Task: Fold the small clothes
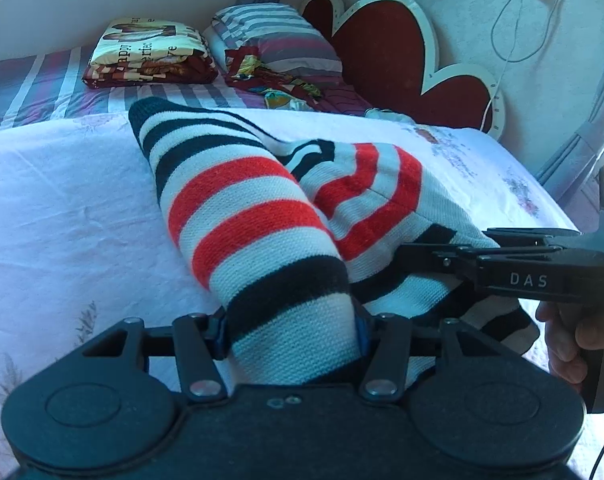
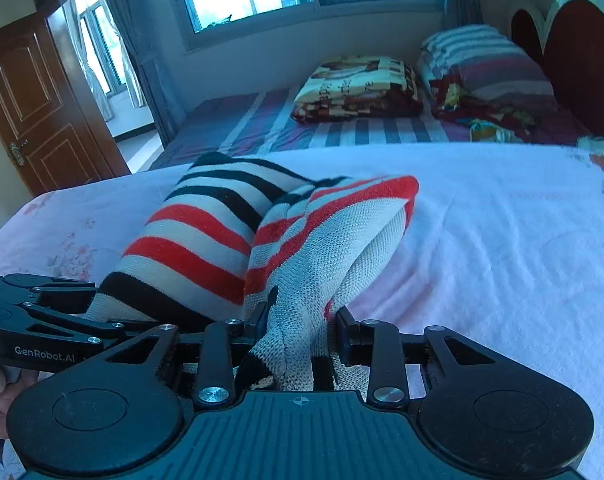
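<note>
left tool [image 1: 292,326] and right tool [image 2: 300,332] each clamp the striped knit [image 1: 238,208], angled down over the bed [image 1: 70,216]; blanket [image 1: 150,54] and pillow [image 1: 278,36] lie beyond.

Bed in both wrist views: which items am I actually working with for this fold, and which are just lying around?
In the job:
striped knit garment
left gripper, clamped on it
right gripper, clamped on it
white floral sheet beneath

Lying about:
folded printed blanket
striped pillow
crumpled colourful cloth
heart-shaped headboard

One striped knit garment [image 1: 238,196], two hand-held grippers, one pillow [image 1: 278,36].
</note>
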### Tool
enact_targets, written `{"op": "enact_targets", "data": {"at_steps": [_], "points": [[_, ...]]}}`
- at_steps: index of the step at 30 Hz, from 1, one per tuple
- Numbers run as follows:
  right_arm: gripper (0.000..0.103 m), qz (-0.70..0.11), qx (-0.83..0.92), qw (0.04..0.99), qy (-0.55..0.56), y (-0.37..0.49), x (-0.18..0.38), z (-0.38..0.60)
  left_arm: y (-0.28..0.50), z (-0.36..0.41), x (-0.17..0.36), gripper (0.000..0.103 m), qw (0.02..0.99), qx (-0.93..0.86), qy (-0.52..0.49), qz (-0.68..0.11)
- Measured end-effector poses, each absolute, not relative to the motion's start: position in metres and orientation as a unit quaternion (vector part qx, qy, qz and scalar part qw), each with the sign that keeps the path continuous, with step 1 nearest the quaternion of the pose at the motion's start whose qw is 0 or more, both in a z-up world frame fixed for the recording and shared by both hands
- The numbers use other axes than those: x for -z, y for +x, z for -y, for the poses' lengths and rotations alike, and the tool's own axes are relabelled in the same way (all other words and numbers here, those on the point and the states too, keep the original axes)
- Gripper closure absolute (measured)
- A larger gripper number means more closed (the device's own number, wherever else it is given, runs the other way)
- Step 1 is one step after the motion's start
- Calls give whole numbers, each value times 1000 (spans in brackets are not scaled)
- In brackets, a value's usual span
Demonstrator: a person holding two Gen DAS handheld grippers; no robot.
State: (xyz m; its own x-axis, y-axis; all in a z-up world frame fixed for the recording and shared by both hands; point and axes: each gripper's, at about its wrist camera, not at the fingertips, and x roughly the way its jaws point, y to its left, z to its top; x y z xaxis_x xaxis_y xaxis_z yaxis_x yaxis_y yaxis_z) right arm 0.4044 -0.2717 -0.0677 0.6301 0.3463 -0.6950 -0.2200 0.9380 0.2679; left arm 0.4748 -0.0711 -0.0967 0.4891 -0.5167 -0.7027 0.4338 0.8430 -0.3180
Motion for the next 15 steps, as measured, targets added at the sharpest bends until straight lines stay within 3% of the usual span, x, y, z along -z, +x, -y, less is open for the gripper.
{"op": "enact_targets", "data": {"at_steps": [8, 15], "points": [[70, -385, -164, 907, 54, 380, 44, 206, 447, 15, 81, 51, 866, 281, -67, -408], [70, -373, -208, 903, 46, 367, 28, 90, 415, -91, 62, 51, 877, 252, -74, -403]]}}
